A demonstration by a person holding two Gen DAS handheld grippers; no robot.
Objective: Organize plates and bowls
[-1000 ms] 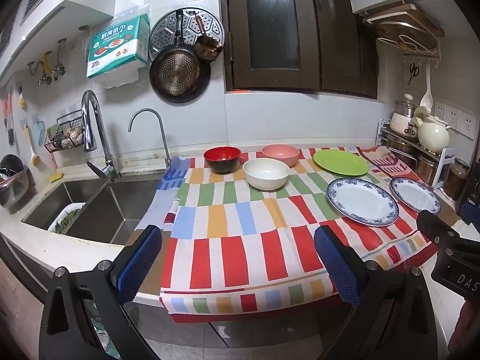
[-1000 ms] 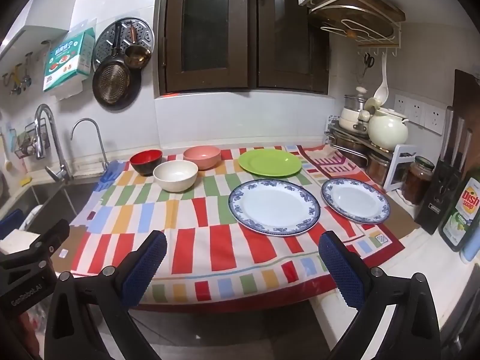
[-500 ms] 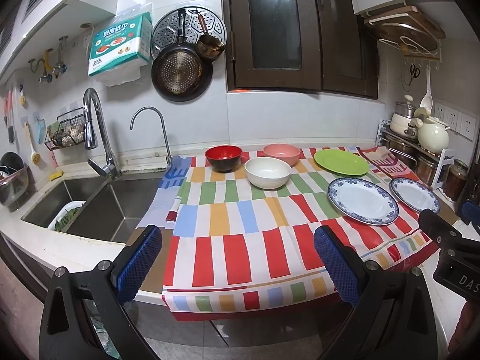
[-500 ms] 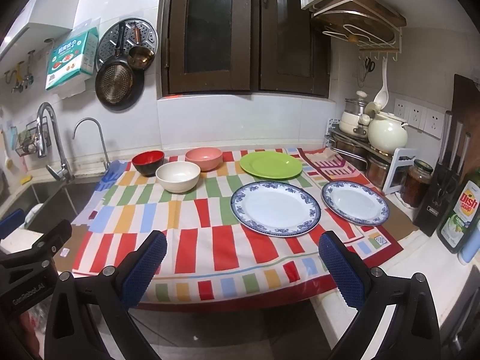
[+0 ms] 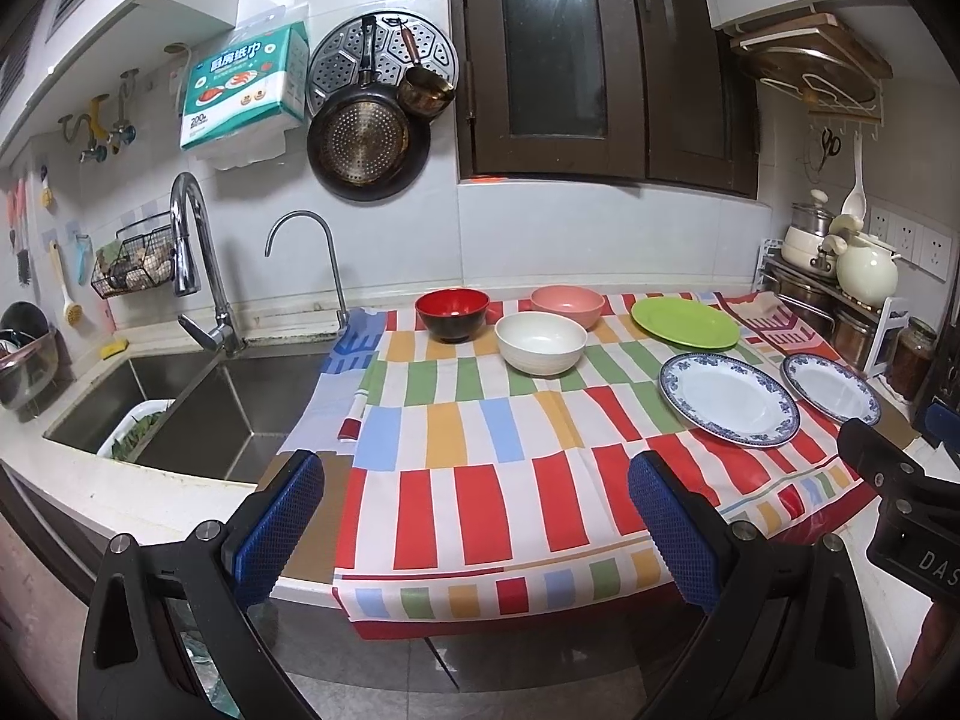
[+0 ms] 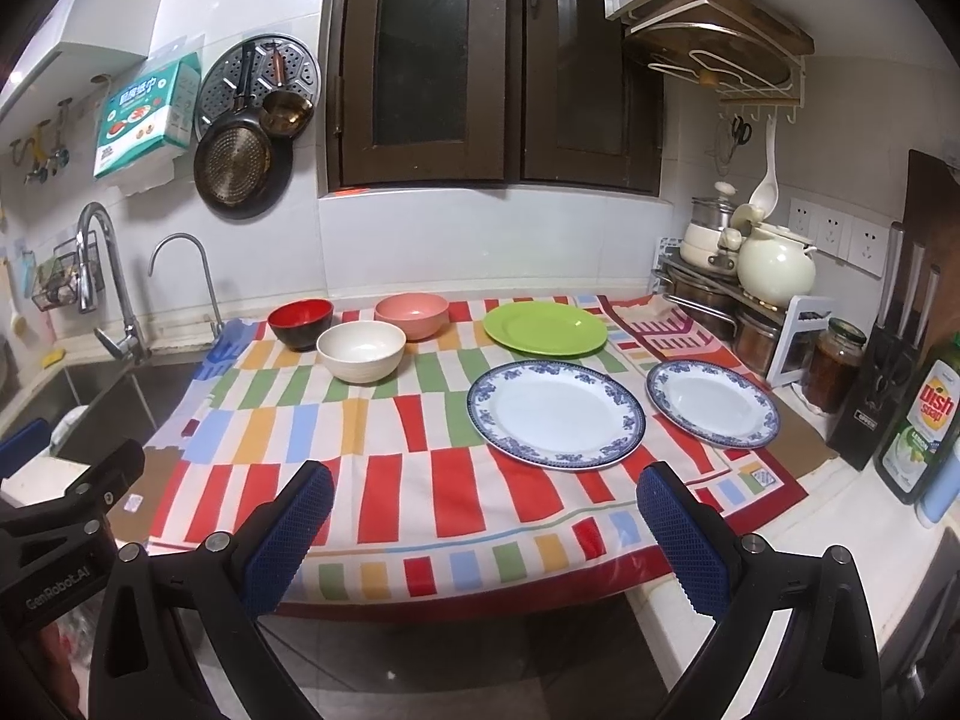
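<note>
Looking at the layout, what matters is which side each dish sits on: both hand-held grippers hang back off the near edge of the table, spread wide with nothing between the blue pads. The right hand-held gripper (image 6: 483, 519) faces the plates, so I'd guess it's nearer to those: a big white round plate with a blue floral rim (image 6: 556, 414) straight ahead, a smaller matching blue-rimmed plate (image 6: 712, 402) just to its right, and a flat lime-green plate (image 6: 545, 329) behind them. The left hand-held gripper (image 5: 474, 507) looks out more toward the bowls at the far side: a glossy red-and-black bowl (image 5: 452, 314), a matte pink bowl (image 5: 567, 306) and a cream bowl (image 5: 540, 342) in front, clustered but not stacked. Being round, none of them has a long axis to line up with. The plates look like smooth glazed ceramic with thin low rims, probably slippery to pinch. Everything sits on a colourful striped tablecloth (image 6: 420, 450) overhanging the front edge, which could drag.
</note>
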